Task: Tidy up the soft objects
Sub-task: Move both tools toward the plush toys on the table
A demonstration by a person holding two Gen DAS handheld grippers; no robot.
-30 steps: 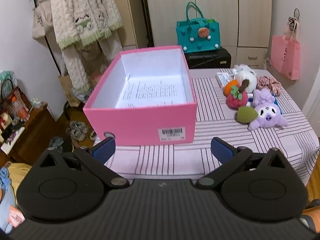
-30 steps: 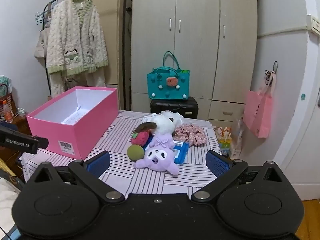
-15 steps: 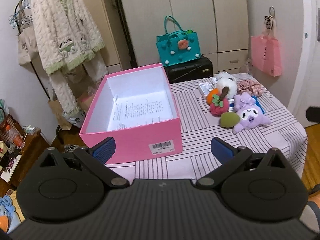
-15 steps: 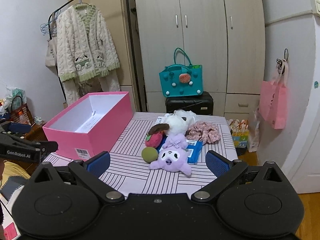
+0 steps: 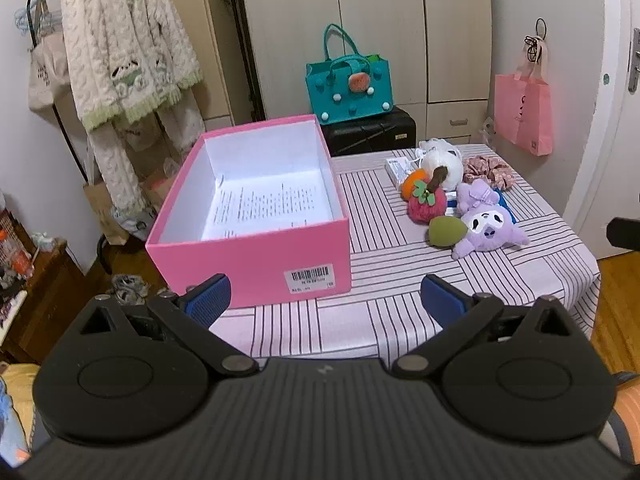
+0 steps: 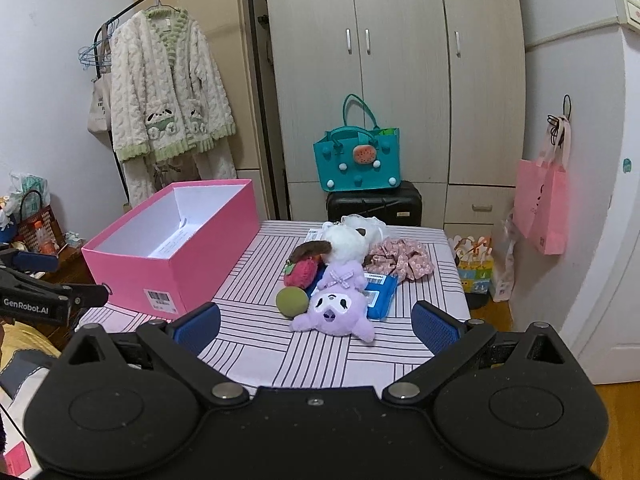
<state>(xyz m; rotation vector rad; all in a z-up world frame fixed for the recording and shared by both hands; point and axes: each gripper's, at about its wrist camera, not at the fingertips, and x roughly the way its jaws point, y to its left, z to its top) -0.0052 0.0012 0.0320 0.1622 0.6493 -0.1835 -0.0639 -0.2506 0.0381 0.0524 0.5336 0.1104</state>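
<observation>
Both the left tool and the right tool are held spread apart and empty above the near edge of the striped worktop. An open pink cardboard box is seen ahead of the left tool. A purple plush toy, a red strawberry plush and a floral fabric scrunchie are clustered ahead of the right tool, beside the box.

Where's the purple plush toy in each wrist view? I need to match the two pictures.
Left wrist: purple plush toy lies right of centre on the striped table, right of the pink box.
Right wrist: purple plush toy lies at centre, just ahead of the open fingers.
Shared landmark: the green ball touching it.
</observation>
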